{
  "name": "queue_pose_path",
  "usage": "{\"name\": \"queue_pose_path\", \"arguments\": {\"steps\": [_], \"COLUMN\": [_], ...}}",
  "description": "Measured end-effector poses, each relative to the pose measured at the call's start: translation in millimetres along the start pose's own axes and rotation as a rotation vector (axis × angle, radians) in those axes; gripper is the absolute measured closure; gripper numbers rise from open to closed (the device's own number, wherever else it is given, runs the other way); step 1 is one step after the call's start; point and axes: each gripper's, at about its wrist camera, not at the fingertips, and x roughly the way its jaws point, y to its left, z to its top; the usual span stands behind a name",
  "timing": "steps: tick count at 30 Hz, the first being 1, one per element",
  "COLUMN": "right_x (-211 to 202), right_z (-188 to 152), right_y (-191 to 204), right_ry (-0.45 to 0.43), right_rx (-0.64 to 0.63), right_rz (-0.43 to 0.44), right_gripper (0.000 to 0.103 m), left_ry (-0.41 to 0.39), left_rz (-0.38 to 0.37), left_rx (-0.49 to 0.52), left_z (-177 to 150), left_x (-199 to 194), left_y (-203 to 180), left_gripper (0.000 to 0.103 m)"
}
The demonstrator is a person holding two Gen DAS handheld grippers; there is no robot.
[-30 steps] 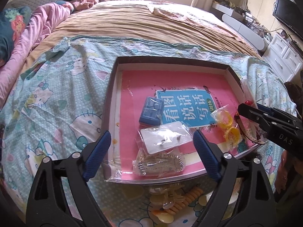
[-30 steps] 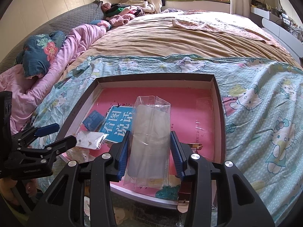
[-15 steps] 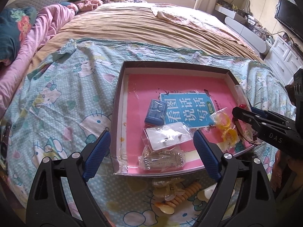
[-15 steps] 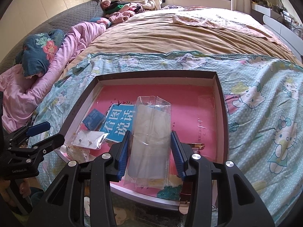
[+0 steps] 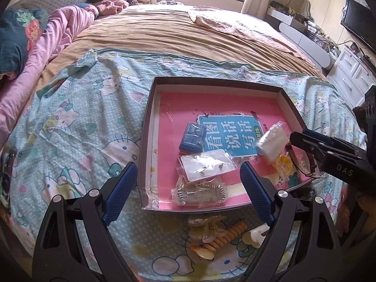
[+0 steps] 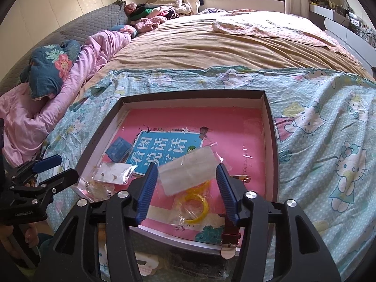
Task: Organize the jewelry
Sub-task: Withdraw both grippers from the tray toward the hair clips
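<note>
Bedspread [image 5: 77, 127] carrying shallow box [image 5: 150, 108]; right hand-held gripper [image 6: 184, 188] jaws opening, releasing clear packet [image 6: 188, 168] into it — left hand-held gripper [image 5: 188, 188] hovering wide, empty, awaiting next piece.

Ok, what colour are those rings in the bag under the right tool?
Yellow: the rings lie in a clear bag on the pink tray floor, best seen in the right wrist view.
</note>
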Motion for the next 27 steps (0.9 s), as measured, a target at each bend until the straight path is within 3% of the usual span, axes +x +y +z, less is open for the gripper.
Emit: {"name": "queue_pose_path", "arguments": {"steps": [3, 4, 9, 15, 27], "right_x": [-8, -10, -23, -35, -54], "right_z": [1, 1, 2, 4, 2], "right_y": [1, 2, 3, 4, 16], "right_ry": [-0.021, -0.028, -0.064, -0.086, -0.117], "right_rx": [-0.001, -0.001, 0.008, 0.009, -0.005], "right_rz": [-0.002, -0.001, 0.004, 0.005, 0.007], "right_gripper": [0.037, 0.035, 0.021, 0.018, 0.018], "left_ry": [-0.001, -0.001, -0.008, -0.022, -0.057], "left_rz": [0.001, 0.001, 0.002, 0.001, -0.002], "left_rx": [-0.003, -0.004, -0.008, -0.016, -0.020], "left_z": [-1, -1, -2, -2, -6], "left_x": [-1, -2, -6, -13, -29], "left_y": [1, 1, 3, 6, 10], "left_gripper": [0.020, 0.015, 0.015, 0.010, 0.010]}}
